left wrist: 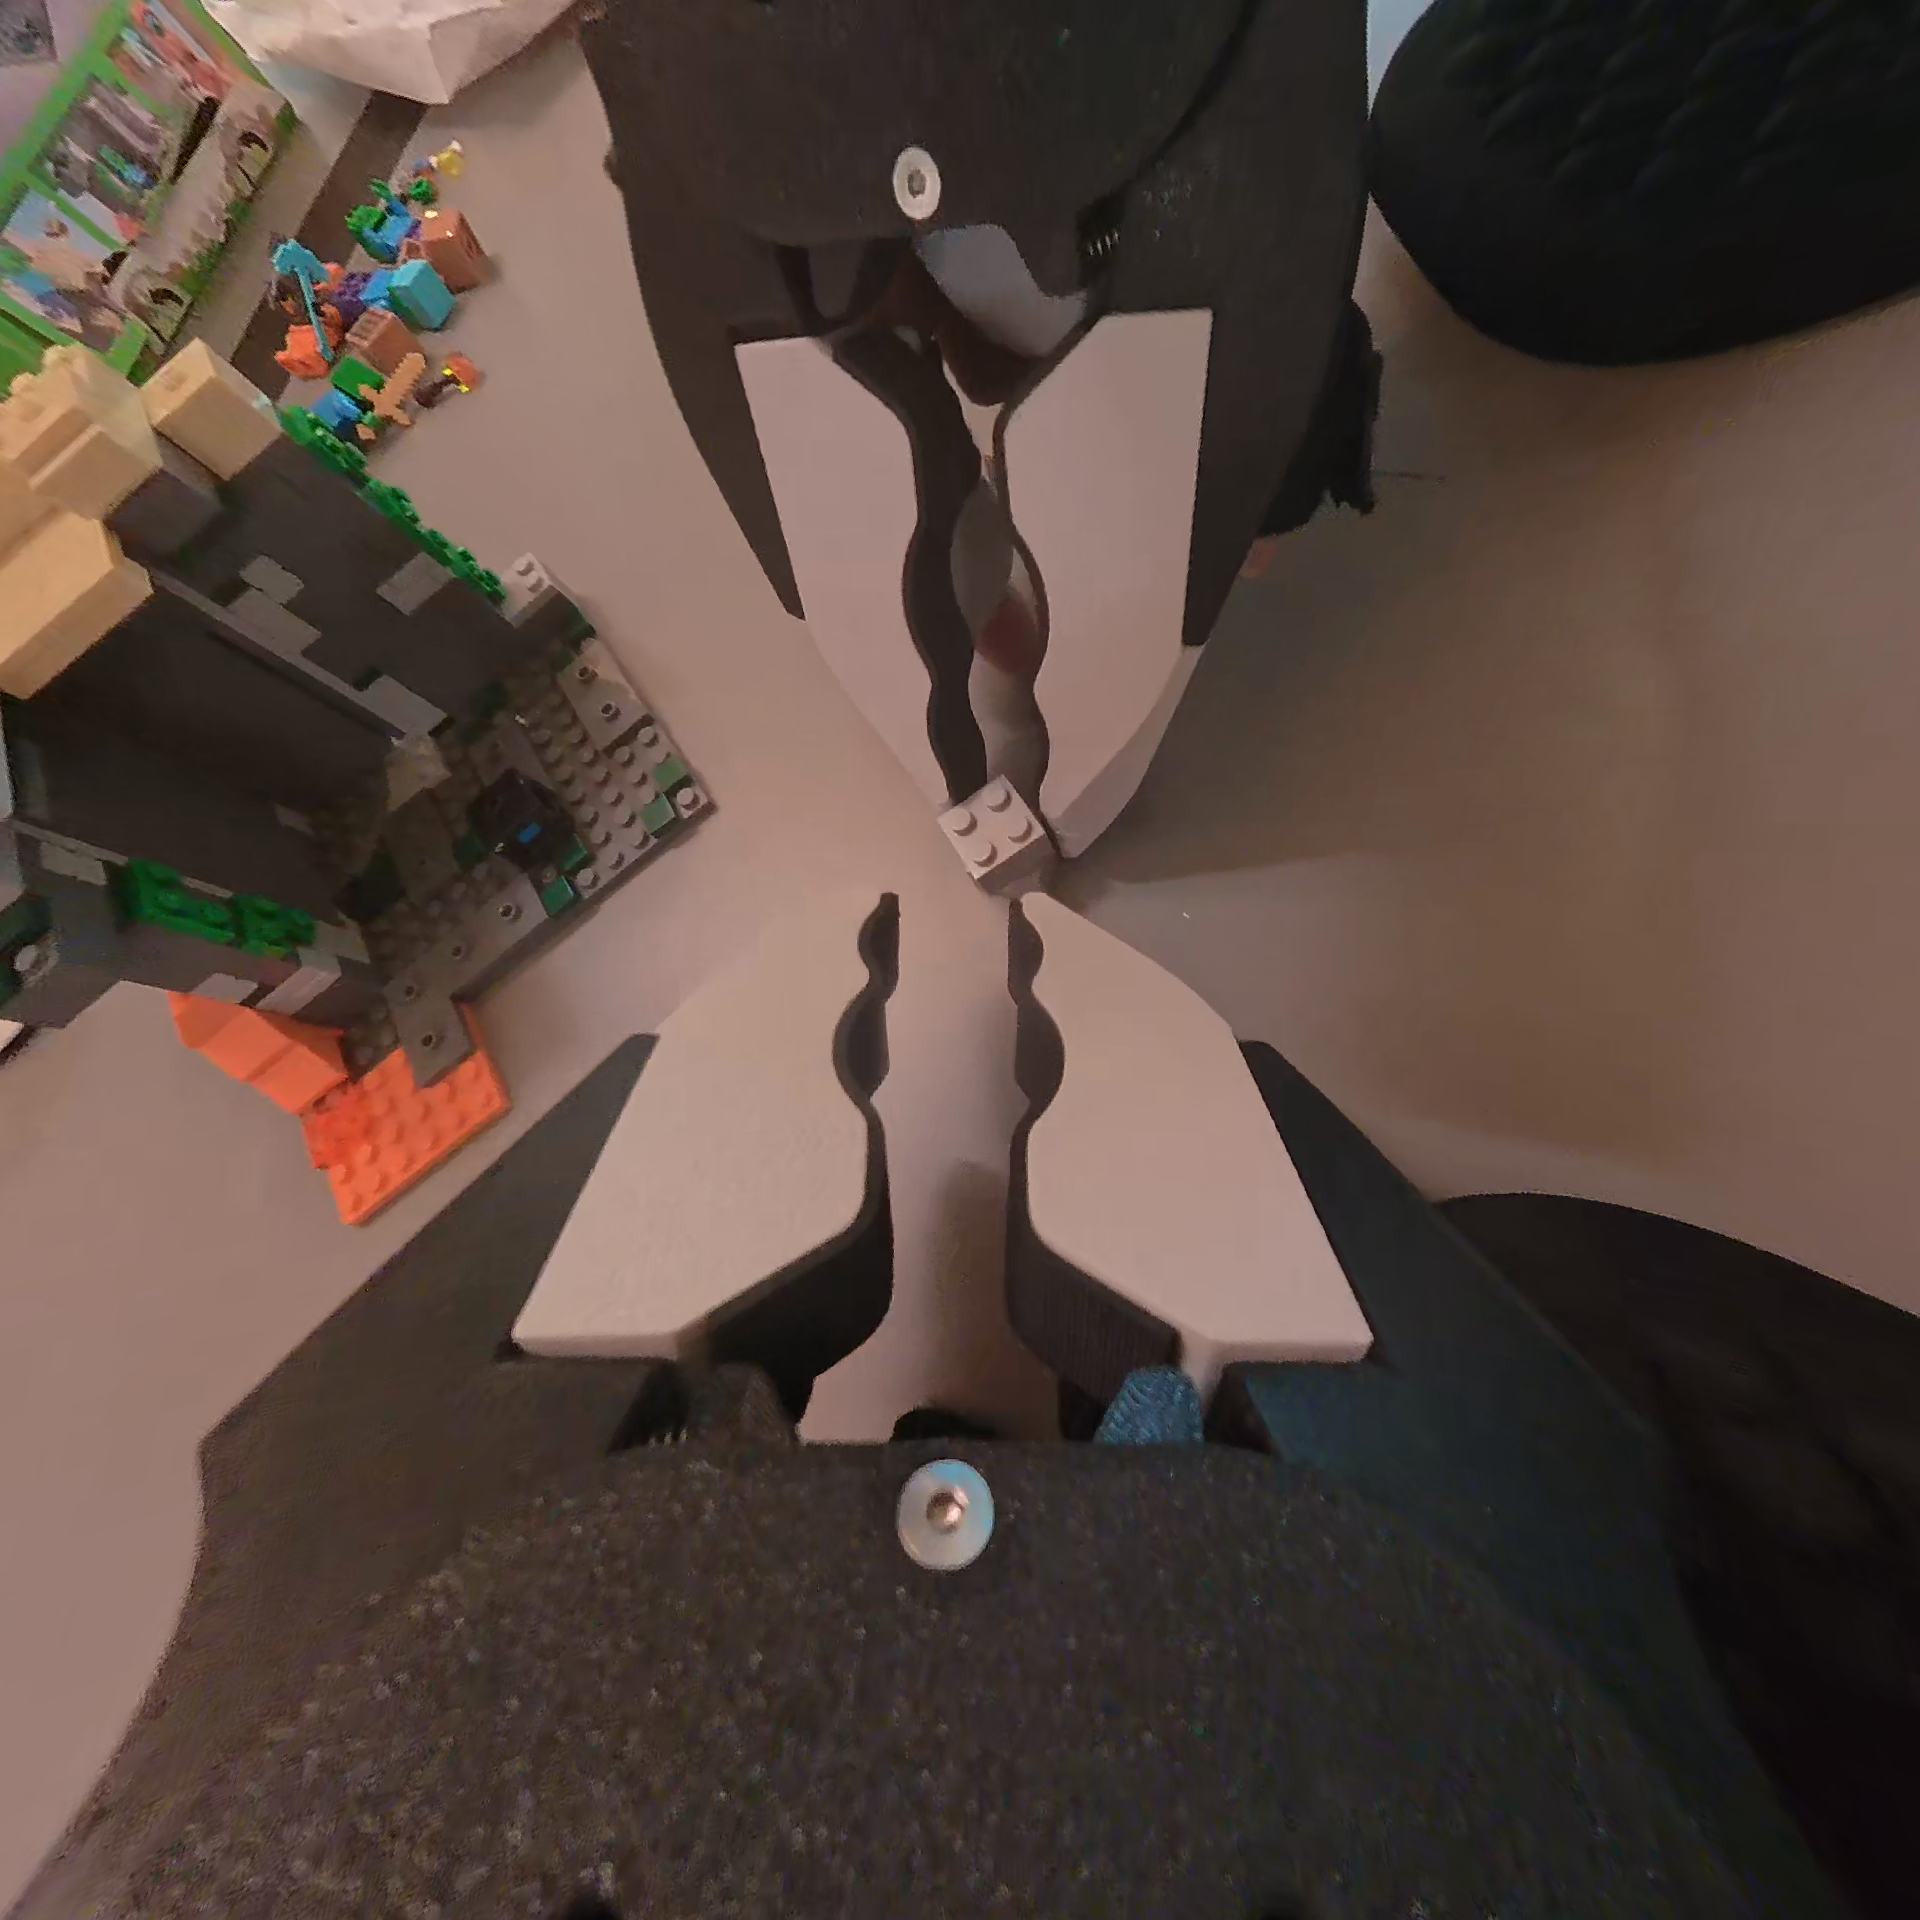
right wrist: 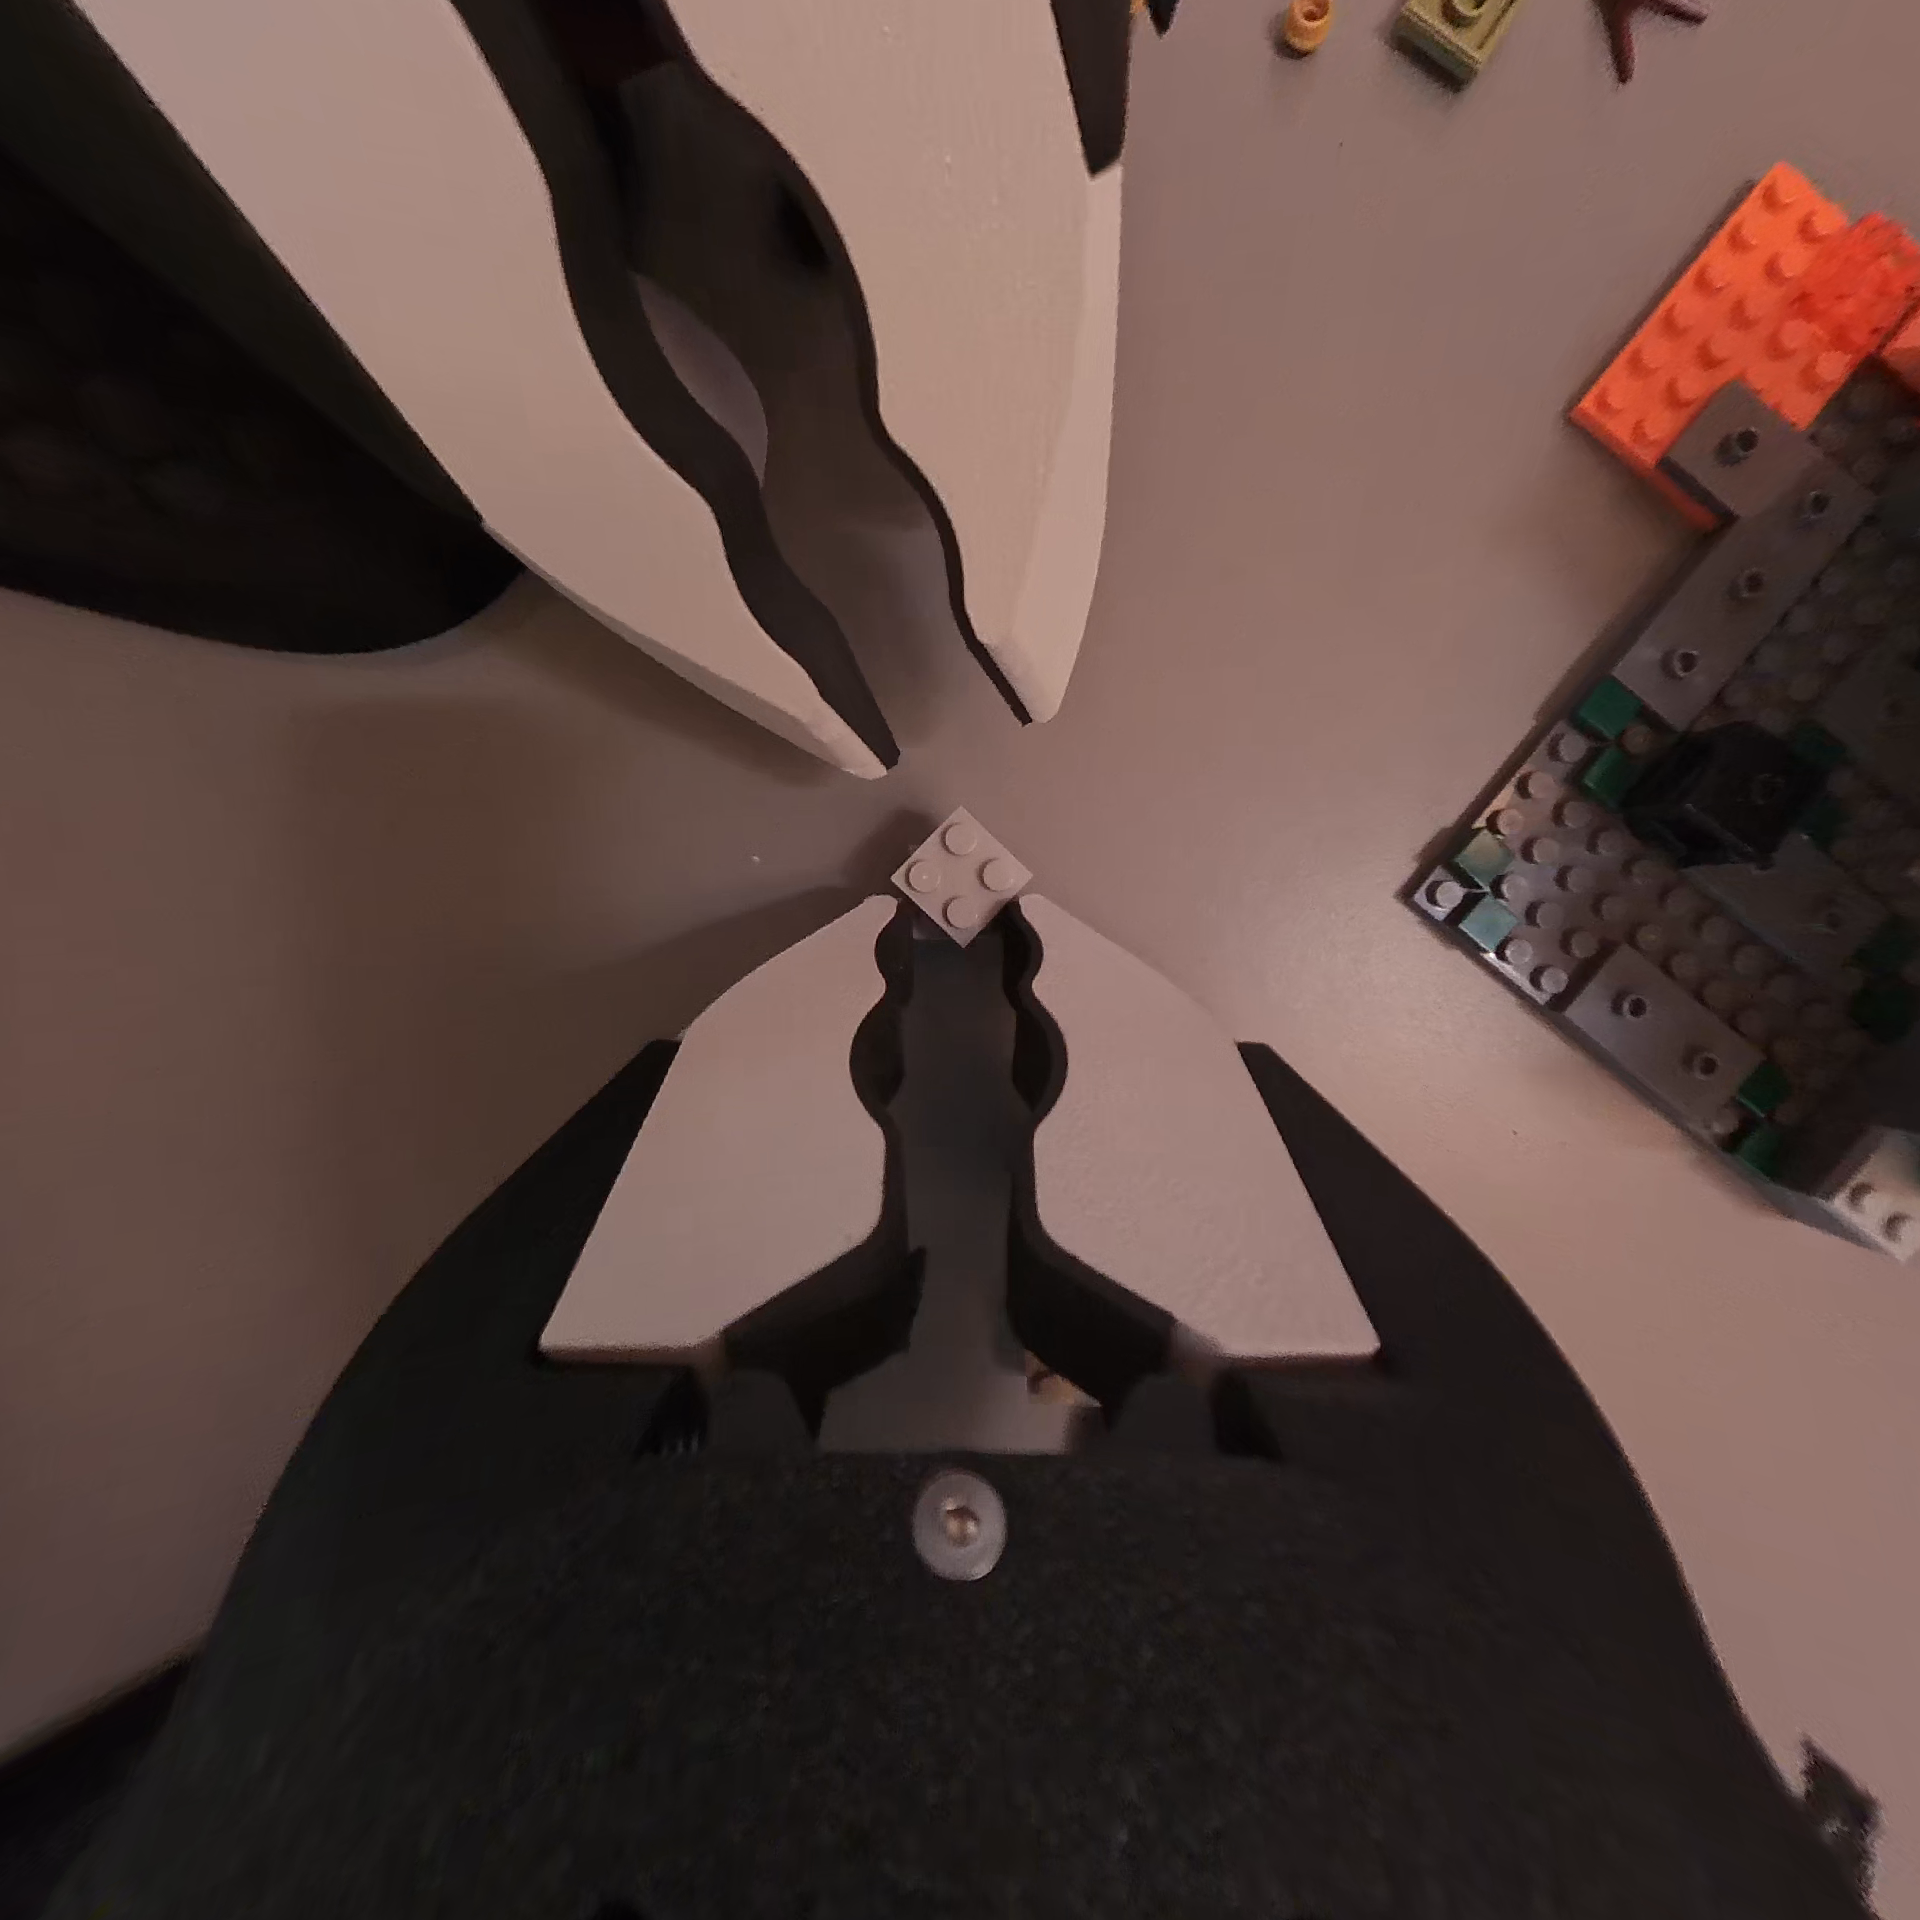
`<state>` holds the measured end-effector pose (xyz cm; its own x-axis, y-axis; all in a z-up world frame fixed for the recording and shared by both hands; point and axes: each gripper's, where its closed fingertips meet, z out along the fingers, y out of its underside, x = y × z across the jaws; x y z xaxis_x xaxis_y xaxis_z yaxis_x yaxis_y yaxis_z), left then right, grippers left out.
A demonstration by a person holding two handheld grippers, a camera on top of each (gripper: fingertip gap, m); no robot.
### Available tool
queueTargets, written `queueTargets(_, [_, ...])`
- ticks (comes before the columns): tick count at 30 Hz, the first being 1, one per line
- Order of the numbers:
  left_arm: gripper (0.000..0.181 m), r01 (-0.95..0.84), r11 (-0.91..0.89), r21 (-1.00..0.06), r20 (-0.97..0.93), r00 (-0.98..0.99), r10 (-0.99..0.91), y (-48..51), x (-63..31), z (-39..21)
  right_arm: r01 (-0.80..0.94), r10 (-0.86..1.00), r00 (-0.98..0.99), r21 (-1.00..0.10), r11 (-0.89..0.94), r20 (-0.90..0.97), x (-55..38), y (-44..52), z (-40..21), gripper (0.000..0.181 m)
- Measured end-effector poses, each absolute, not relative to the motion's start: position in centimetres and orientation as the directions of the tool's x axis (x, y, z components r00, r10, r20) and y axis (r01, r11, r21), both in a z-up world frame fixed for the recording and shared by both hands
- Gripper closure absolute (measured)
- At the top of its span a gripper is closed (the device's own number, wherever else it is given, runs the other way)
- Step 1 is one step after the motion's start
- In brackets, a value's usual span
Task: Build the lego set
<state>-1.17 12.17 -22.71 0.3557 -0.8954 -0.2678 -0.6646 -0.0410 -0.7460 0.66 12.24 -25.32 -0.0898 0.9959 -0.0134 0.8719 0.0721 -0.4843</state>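
A small grey 2x2 brick (right wrist: 961, 878) is pinched between the fingertips of my right gripper (right wrist: 958, 916) just above the grey table. In the left wrist view the brick (left wrist: 992, 836) sits at the tips of the right gripper (left wrist: 1000, 805), which reaches in from the top. My left gripper (left wrist: 954, 909) is open and empty, its tips just short of the brick and facing it. It also shows in the right wrist view (right wrist: 951, 743), coming in from the top with its jaws apart. The partly built grey and green lego model (left wrist: 312, 727) stands to the left.
The model (right wrist: 1714, 831) rests on an orange plate (right wrist: 1714, 312) at the right of the right wrist view. Loose figures and bricks (left wrist: 395, 291) and a lego box (left wrist: 104, 208) lie at the far left. A black rounded object (left wrist: 1662, 156) sits at the top right. Left and right tips are no more than a few centimetres apart.
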Motion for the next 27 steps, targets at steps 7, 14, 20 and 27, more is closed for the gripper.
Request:
queueTargets(7, [0.162,-0.658,-0.035,-0.752,-0.267,0.353,-0.897,12.1,-1.3,-22.5,0.812,0.984,-0.172,-0.572,0.119,-0.04,0.7,11.6,-24.4,0.165])
queueTargets(14, [0.158,-0.577,0.08,-0.813,-0.296,0.291,-0.91,10.6,0.4,-20.1,0.714,0.961,-0.25,-0.692,0.103,-0.115,1.7,10.1,-22.0,0.165])
queueTargets(20, [0.153,-0.524,0.082,-0.848,-0.258,0.272,-0.927,9.5,1.9,-19.4,0.695,0.944,-0.318,-0.699,0.168,-0.089,2.8,9.6,-20.0,0.165])
queueTargets(27, [0.149,-0.381,-0.033,-0.924,-0.092,0.307,-0.947,9.5,2.7,-18.1,0.709,0.938,-0.344,-0.648,0.277,0.025,2.8,9.5,-19.6,0.165])
